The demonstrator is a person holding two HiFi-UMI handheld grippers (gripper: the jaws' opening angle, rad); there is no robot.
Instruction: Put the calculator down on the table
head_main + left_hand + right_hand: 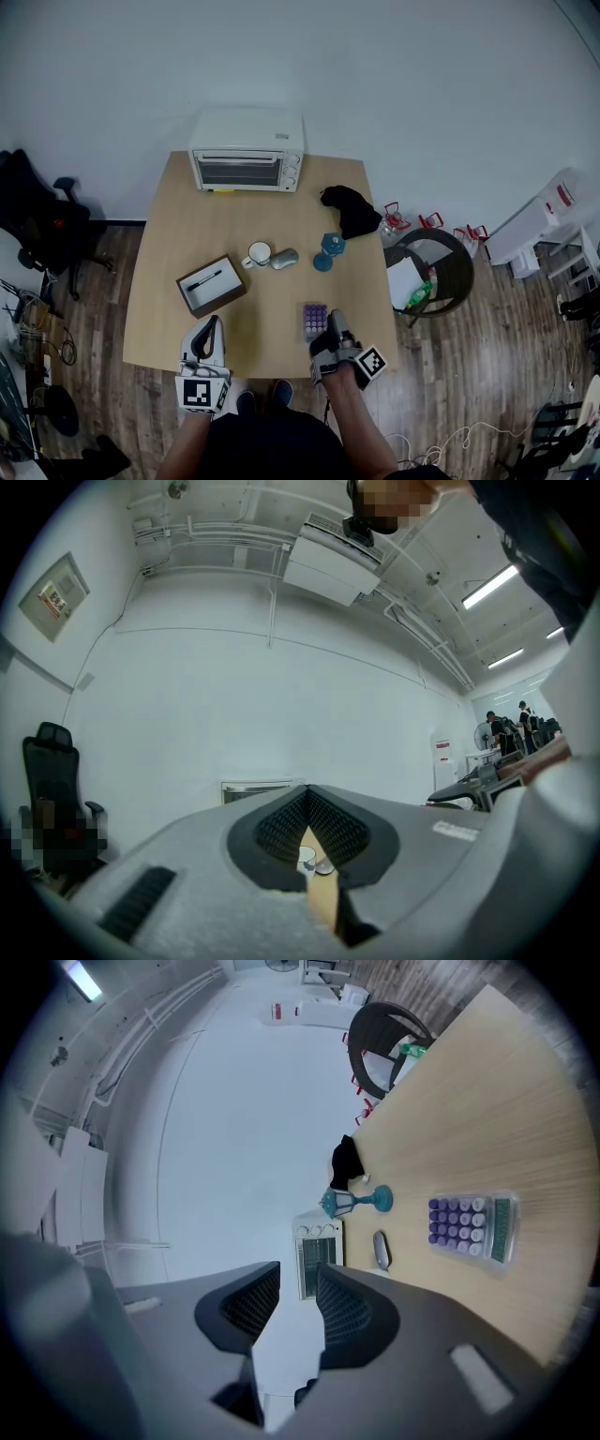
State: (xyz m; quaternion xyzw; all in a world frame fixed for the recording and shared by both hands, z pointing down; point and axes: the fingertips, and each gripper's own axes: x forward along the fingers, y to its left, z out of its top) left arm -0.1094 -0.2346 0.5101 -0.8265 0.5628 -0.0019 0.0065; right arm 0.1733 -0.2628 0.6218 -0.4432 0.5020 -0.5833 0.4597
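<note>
Calculator (315, 321) lying flat near table's (187, 225) front edge; right gripper (334, 324) close by, jaws apart, empty; left gripper (210, 326) pinched shut.

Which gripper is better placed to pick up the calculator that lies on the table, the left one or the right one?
Probably the right. The right gripper is just beside the calculator, with its jaws apart and empty. The left gripper sits further to the left, with its jaws together.

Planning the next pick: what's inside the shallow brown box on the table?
One black pen lies on the white lining inside the shallow brown box. Whatever sits beneath that lining is covered.
</note>
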